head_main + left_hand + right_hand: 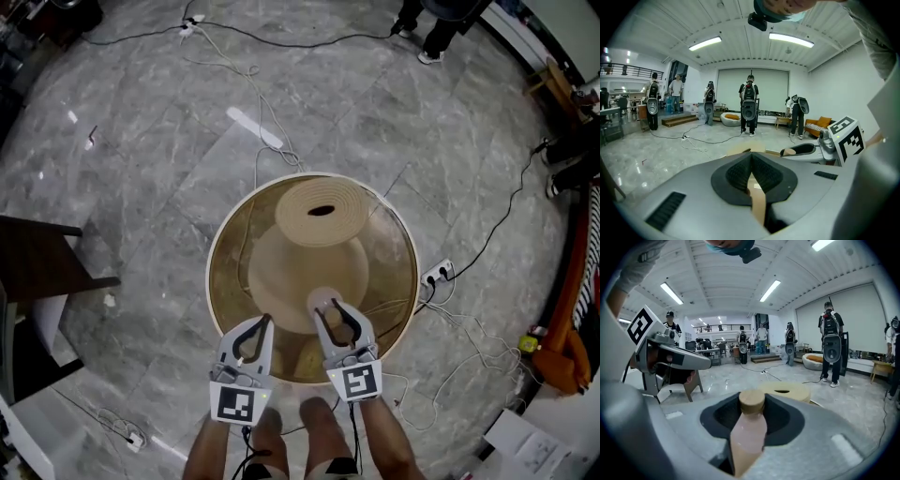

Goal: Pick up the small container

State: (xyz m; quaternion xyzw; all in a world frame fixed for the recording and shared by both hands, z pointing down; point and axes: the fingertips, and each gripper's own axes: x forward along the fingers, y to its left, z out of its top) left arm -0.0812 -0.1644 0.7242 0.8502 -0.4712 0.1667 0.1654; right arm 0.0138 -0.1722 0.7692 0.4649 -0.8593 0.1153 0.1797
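The small container (322,300) is a pale pink bottle with a round wooden lid (752,401). My right gripper (330,307) is shut on it, its pads pressing the bottle's body (747,434) from both sides over the near part of the round table (214,302). In the left gripper view the same lid (788,152) pokes out between the right gripper's jaws. My left gripper (263,323) hovers just left of it above the table's near edge, jaws together, nothing between them (751,172).
A large tan ridged vessel with a dark oval hole (321,211) fills the table's middle. Cables cross the marble floor, with a power strip (438,274) at the table's right. A dark wooden piece of furniture (47,258) stands left. People stand around the hall.
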